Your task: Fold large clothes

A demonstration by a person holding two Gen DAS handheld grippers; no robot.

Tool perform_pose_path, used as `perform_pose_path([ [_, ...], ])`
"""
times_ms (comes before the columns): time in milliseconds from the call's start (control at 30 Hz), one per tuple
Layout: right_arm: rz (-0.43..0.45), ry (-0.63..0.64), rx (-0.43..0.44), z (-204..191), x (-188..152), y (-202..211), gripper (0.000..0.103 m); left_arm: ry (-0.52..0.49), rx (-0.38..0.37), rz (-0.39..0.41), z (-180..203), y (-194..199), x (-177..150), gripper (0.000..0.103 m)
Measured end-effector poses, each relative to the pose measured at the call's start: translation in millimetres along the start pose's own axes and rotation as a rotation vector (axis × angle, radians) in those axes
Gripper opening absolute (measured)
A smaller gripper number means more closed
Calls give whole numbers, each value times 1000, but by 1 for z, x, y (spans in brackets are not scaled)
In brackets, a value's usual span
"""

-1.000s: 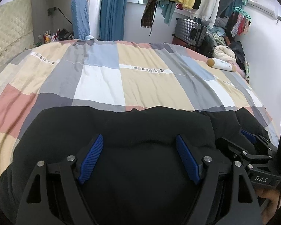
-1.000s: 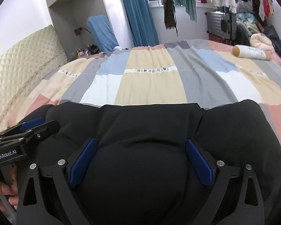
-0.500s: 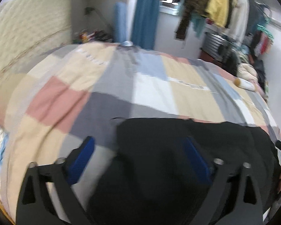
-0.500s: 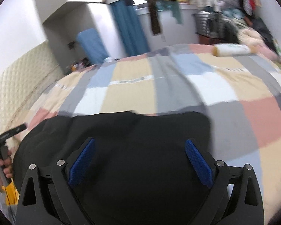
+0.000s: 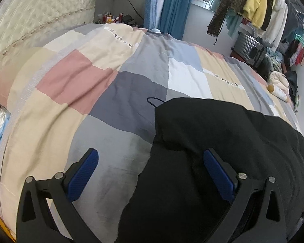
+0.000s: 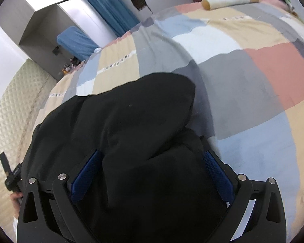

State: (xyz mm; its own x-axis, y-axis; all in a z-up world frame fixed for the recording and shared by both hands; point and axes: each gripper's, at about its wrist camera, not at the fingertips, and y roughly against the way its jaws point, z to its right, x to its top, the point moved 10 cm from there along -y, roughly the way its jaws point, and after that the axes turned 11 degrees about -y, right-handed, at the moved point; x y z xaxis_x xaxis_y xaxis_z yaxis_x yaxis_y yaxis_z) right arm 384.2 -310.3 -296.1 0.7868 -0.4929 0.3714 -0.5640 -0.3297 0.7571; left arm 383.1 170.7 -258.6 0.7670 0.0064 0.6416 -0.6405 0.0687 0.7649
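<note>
The large black fabric garment (image 5: 223, 137) is plain, with no print. Under it the bed's patchwork quilt cover (image 5: 103, 105) shows blocks of beige, pink, grey, dark slate, white and pale blue. The left tool (image 5: 150, 174) and right tool (image 6: 150, 174) are black with ribbed blue pads (image 5: 83, 175). The quilted headboard (image 5: 40, 14) is cream with a diamond pattern. The long curtain (image 5: 174, 8) is teal-blue.

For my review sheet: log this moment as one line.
left gripper: open, straddling garment edge | right gripper: open over black garment | on patchwork bedspread
</note>
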Motion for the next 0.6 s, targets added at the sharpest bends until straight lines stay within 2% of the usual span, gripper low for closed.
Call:
perform_pose_path([
  [67, -18, 6, 15, -3, -4, -4, 101, -2, -6, -2, 0, -2, -1, 103],
  [133, -27, 32, 26, -8, -8, -6, 98, -5, -27, -14, 2, -7, -4, 95],
  [167, -28, 42, 30, -10, -8, -6, 91, 0, -45, -20, 4, -8, -6, 92],
  [200, -26, 53, 36, -13, -9, -5, 80, 7, -67, -25, 6, -10, -7, 82],
  [233, -21, 58, 42, -16, -9, -4, 75, 13, -96, -35, 9, -12, -8, 68],
  [267, -17, 66, 45, -19, -8, -2, 62, 10, -114, -42, 13, -13, -9, 59],
  [300, -11, 84, 44, -23, -8, -1, 46, -4, -110, -51, 17, -13, -9, 45],
  [333, -2, 104, 45, -28, -8, 2, 38, -17, -95, -49, 19, -11, -7, 27],
  [400, 4, 147, 57, -38, -6, 6, 15, -38, -81, -20, 25, -3, 1, 10],
  [500, 72, 194, 51, -52, 6, 22, 8, -13, -82, 46, 25, 14, 20, 6],
  [600, 174, 205, 66, -63, 26, 45, 6, -59, -30, 111, 27, 28, 44, 5],
])
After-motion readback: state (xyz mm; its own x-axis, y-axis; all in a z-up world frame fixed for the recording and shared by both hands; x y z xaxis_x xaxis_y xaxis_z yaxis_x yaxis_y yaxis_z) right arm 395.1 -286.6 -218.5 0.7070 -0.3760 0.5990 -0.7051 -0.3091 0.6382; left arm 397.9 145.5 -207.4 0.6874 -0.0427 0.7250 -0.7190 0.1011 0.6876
